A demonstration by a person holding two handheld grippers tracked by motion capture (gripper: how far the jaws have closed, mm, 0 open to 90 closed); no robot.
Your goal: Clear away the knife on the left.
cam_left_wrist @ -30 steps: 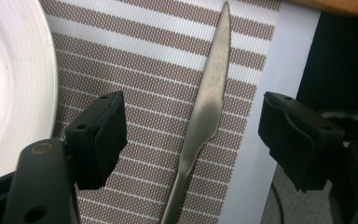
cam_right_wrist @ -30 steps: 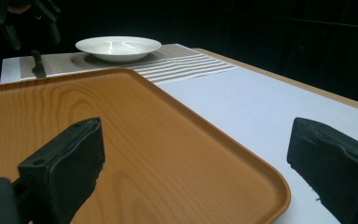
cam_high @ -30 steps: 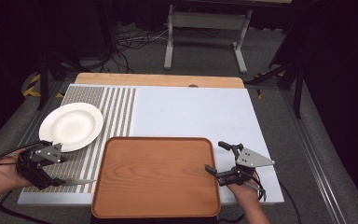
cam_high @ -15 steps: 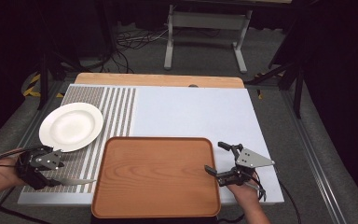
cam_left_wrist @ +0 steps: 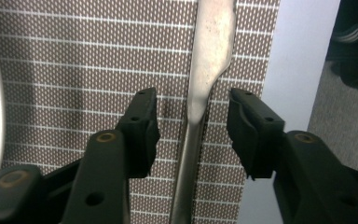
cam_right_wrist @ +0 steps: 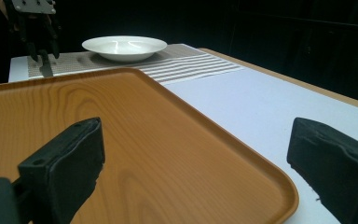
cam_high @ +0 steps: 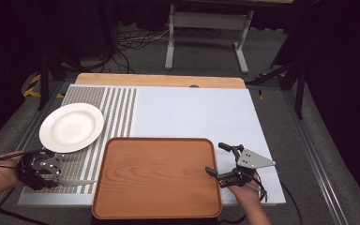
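At the table's near left corner, the left tongs [cam_left_wrist: 193, 133], just narrowing, straddle a knife [cam_left_wrist: 200, 100] untouched and should close squarely on its neck; the right tongs [cam_high: 222, 161] stay spread over the tray's [cam_high: 154, 180] edge.

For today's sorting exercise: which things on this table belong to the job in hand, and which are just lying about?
In the job:
- butter knife, lying on the striped placemat
- left gripper, jaws astride the knife's handle, just closing, pads not yet on it

Lying about:
- white plate, on the same mat
- wooden tray, bare
- right gripper, open at the tray's right edge
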